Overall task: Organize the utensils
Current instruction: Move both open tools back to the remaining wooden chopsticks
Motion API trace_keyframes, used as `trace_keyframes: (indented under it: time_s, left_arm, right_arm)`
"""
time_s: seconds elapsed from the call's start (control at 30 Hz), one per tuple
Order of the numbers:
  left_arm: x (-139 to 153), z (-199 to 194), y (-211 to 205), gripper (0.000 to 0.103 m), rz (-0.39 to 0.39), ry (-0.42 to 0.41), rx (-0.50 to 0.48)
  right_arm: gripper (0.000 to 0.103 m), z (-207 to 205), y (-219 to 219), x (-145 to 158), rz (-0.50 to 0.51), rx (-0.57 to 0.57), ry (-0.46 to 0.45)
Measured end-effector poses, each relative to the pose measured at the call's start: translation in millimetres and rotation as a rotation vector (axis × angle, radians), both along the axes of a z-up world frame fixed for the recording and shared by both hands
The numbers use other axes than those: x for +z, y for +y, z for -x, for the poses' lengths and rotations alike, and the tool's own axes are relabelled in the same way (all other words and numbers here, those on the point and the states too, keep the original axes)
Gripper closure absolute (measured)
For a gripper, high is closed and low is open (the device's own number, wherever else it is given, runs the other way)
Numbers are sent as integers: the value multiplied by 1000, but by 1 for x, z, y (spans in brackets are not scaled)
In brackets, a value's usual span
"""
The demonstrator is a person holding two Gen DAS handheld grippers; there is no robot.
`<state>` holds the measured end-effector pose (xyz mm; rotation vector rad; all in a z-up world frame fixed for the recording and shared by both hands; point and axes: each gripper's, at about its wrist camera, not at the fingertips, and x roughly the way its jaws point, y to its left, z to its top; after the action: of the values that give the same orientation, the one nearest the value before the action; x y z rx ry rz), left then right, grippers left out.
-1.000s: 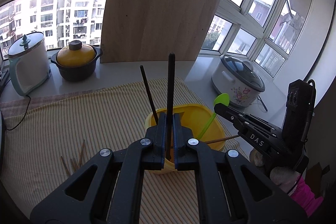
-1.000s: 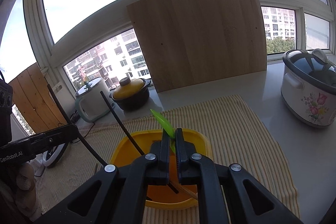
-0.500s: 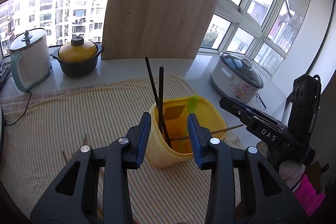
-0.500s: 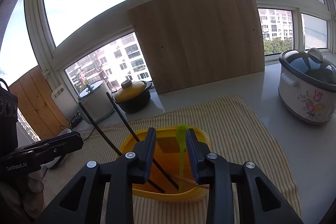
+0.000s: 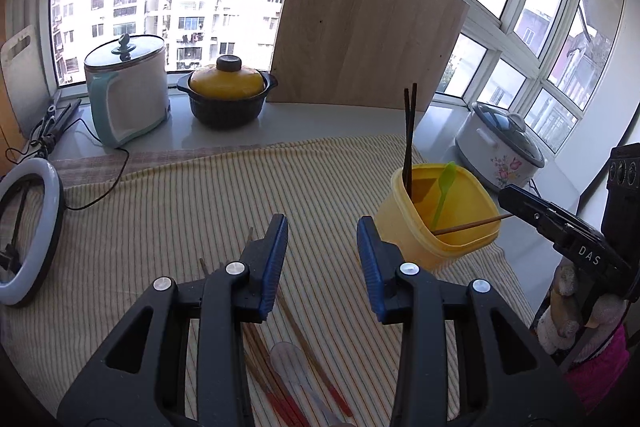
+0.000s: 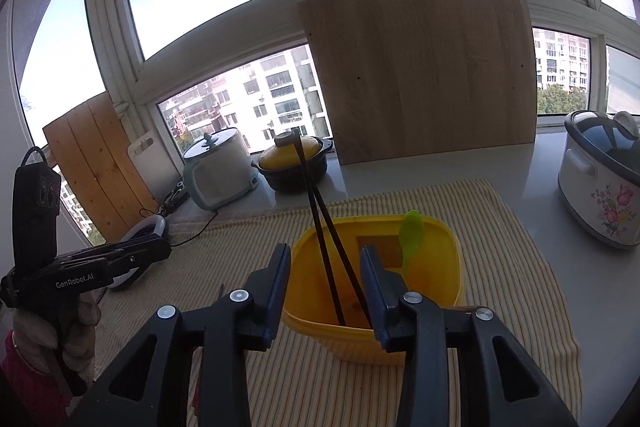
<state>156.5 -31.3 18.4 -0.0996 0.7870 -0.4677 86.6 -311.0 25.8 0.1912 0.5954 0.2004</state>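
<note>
The left claw stands released with nothing between its blue pads; its jaws have just opened, letting go of a black chopstick. It hangs over the striped cloth, and just below and behind its tips lie the utensils not yet sorted: several wooden chopsticks and a clear plastic spoon, loose on the cloth. Aiming down at that pile probably means the next pick comes from there.

The yellow tub sits ahead and to the right of the left claw, well clear of its pads. The two black chopsticks lean upright against its far rim, the green spoon stands inside, and one wooden chopstick rests across the near corner, poking over the edge.

The right claw is also released, its jaws having just opened around the green spoon, which now stands free in the tub just beyond the right pad. The black chopsticks show in the gap between its pads but stand farther off, untouched. The tub gathers the utensils upright so they stay together.
</note>
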Motion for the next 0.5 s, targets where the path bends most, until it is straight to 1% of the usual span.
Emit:
trace_keyframes:
  time_s: [0.07,0.17,0.23,0.3,0.43,0.5]
  left_arm:
    - [-12,0,13,67,-35,17,16]
    - [-32,2,29,67,-78,54,35]
    - [-44,1,37,67,-98,77,46]
    - [-54,-1,44,67,-105,99,52]
    - [-71,-9,51,67,-90,157,48]
    - [-79,-11,50,67,-97,171,42]
  right_arm:
    - [57,2,11,-2,16,30,2]
    - [54,2,28,-7,41,84,19]
    - [54,0,39,-13,43,112,43]
    - [54,-3,48,-20,40,129,76]
    - [54,-7,66,-37,50,155,139]
    - [54,-9,75,-45,61,171,170]
